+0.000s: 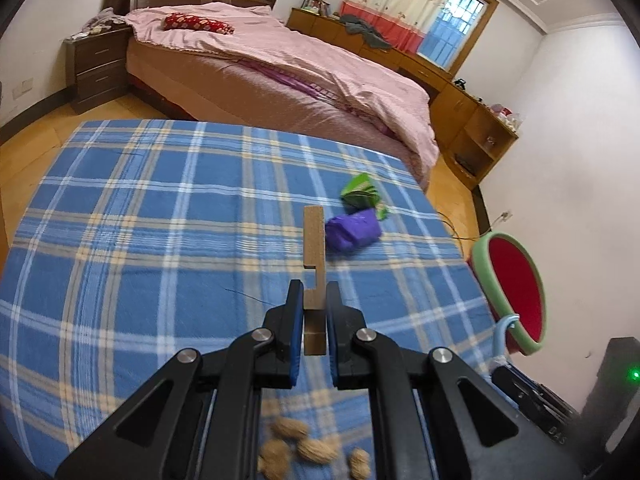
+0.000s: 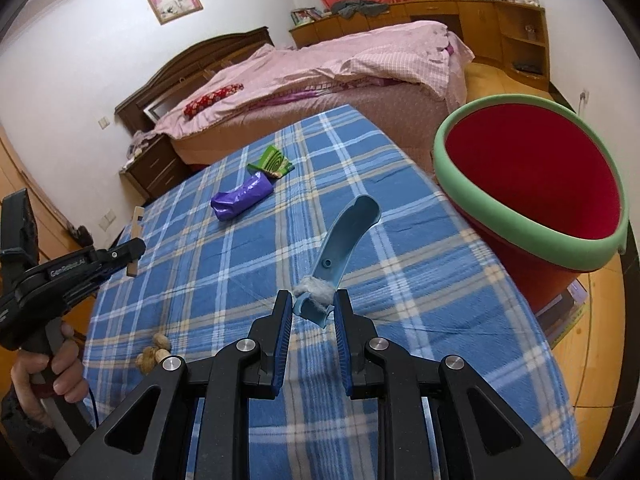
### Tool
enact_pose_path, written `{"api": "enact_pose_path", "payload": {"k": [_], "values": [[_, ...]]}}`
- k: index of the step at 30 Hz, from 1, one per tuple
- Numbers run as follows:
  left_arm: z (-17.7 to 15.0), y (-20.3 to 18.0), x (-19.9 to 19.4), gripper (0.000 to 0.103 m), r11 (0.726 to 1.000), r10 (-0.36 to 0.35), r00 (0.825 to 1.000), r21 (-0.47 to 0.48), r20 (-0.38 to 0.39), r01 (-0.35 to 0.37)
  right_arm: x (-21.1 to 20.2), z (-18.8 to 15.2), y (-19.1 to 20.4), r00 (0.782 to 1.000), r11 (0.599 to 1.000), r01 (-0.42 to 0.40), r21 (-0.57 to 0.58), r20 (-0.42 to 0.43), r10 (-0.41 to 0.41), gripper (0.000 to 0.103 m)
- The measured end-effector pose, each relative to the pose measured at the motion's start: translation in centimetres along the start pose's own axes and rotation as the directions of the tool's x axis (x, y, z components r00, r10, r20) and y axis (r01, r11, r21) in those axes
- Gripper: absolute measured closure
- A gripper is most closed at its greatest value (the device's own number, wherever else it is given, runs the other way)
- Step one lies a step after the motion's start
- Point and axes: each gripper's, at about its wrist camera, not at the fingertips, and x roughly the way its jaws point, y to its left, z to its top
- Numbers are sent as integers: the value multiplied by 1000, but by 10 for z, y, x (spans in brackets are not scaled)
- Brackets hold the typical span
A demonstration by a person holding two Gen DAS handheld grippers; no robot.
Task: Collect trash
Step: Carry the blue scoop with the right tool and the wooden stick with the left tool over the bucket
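Observation:
My left gripper is shut on a brown brush-like stick and holds it above the blue plaid table. My right gripper is shut on a light blue dustpan handle with grey lint on it. A purple wrapper and a green wrapper lie on the far part of the table; they also show in the left wrist view as the purple wrapper and the green wrapper. Walnut shells lie near the front edge. The red bucket with a green rim stands at the table's right.
A bed with a pink quilt stands behind the table. A dark nightstand is at its left. Wooden cabinets line the far wall. The left gripper and the hand holding it show at the left of the right wrist view.

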Motion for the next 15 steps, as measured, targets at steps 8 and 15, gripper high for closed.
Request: {"api": "enact_pose_path", "payload": {"k": [8, 15], "values": [[-2, -32, -24, 93, 998, -42, 999, 56, 8, 41, -20, 0, -4, 999, 1000, -15, 2, 45, 15, 82], [1, -65, -30, 93, 990, -97, 995, 105, 4, 96, -40, 8, -13, 996, 1000, -2, 8, 94, 1, 82]]}}
